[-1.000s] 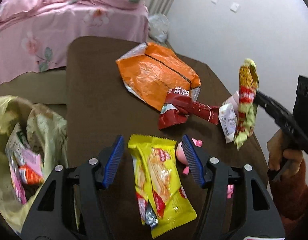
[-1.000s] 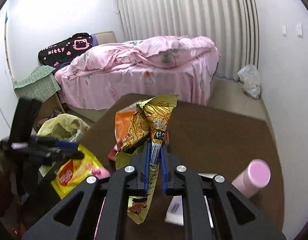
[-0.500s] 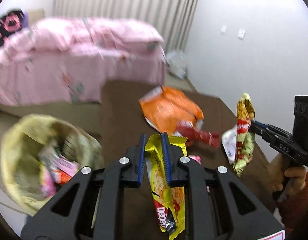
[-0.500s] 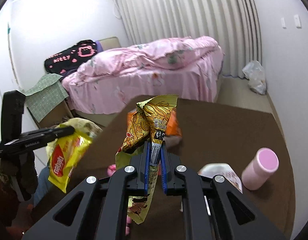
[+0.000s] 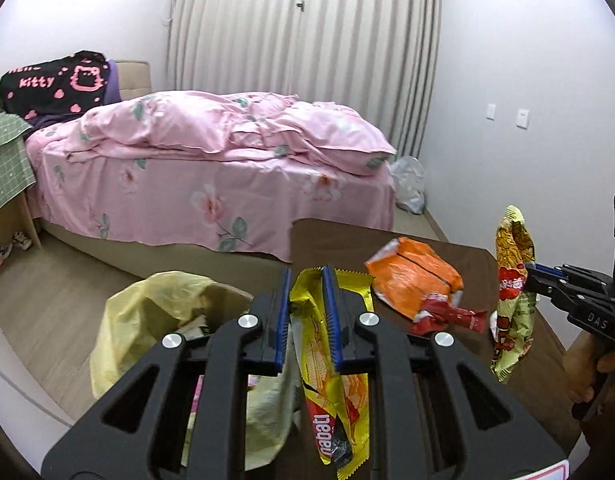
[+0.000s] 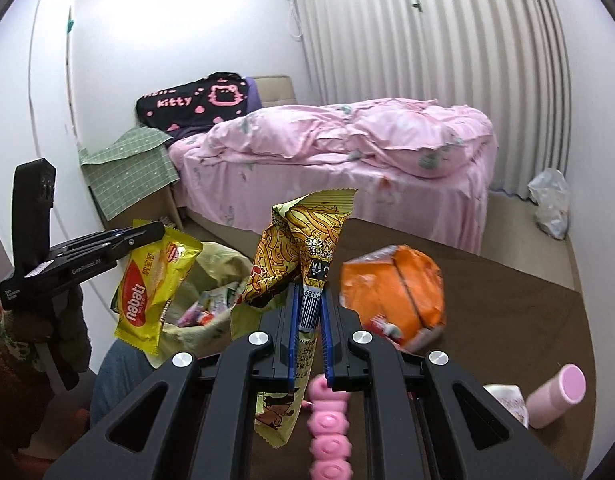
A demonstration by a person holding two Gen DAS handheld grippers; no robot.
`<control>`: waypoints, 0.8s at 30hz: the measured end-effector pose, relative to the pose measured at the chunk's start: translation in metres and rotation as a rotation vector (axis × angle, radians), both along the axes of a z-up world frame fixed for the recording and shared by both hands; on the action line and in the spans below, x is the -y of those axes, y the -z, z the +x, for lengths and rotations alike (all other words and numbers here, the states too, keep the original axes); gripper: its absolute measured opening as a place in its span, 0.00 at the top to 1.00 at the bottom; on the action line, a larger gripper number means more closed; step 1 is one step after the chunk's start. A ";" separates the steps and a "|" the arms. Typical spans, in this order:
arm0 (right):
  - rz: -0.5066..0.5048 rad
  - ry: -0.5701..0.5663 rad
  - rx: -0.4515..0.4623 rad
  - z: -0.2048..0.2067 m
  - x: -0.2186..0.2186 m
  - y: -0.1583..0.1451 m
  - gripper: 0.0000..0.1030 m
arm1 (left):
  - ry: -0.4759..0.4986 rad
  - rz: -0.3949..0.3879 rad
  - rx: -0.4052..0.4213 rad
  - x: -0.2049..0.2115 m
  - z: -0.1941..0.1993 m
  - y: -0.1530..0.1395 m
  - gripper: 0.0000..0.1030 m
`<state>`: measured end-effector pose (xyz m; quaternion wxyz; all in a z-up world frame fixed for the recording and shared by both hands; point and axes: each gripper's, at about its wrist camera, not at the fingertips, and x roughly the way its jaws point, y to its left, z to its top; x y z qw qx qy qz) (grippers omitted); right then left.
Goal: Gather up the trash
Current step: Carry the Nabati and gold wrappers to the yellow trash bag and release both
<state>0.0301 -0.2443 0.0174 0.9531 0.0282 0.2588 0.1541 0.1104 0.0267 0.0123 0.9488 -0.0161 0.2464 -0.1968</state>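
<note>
The left gripper has its fingers closed on a yellow wafer wrapper, which hangs limp below the blue pads; it is pinched near its top edge, probably so the loose length can fall straight into the bin bag once let go. That yellow-lined bag stands open just left of the gripper, beside the bench edge, already holding several wrappers. The right gripper likewise grips a noodle packet near its middle, at the barcode, with the torn top standing up and the tail drooping. Both pieces seem lifted clear of the bench, likely so they can be carried to the bag in one trip. From the right wrist view the left gripper holds its wrapper over or just beside the bag's mouth, so that drop looks closest; the noodle packet is farther off, above the bench. Under the right gripper lies a pink toy, and to its right a pink cup on its side; whether these count as trash is unclear. Farther on the bench rest an orange bag and a red wrapper touching it, not yet collected. Beyond is a pink bed.
</note>
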 end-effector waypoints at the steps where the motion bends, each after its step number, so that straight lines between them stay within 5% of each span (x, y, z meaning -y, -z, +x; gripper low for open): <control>1: -0.006 -0.012 0.000 0.003 -0.007 -0.001 0.90 | -0.013 -0.002 -0.001 -0.005 0.002 0.001 0.85; 11: -0.032 -0.108 -0.002 0.048 -0.062 -0.009 0.90 | -0.332 -0.062 0.103 -0.080 0.036 0.022 0.85; 17: -0.043 -0.154 -0.011 0.093 -0.104 -0.001 0.90 | -0.446 -0.138 0.020 -0.104 0.070 0.069 0.85; 24: -0.023 -0.187 -0.039 0.144 -0.136 0.019 0.90 | -0.475 -0.088 -0.109 -0.109 0.085 0.119 0.85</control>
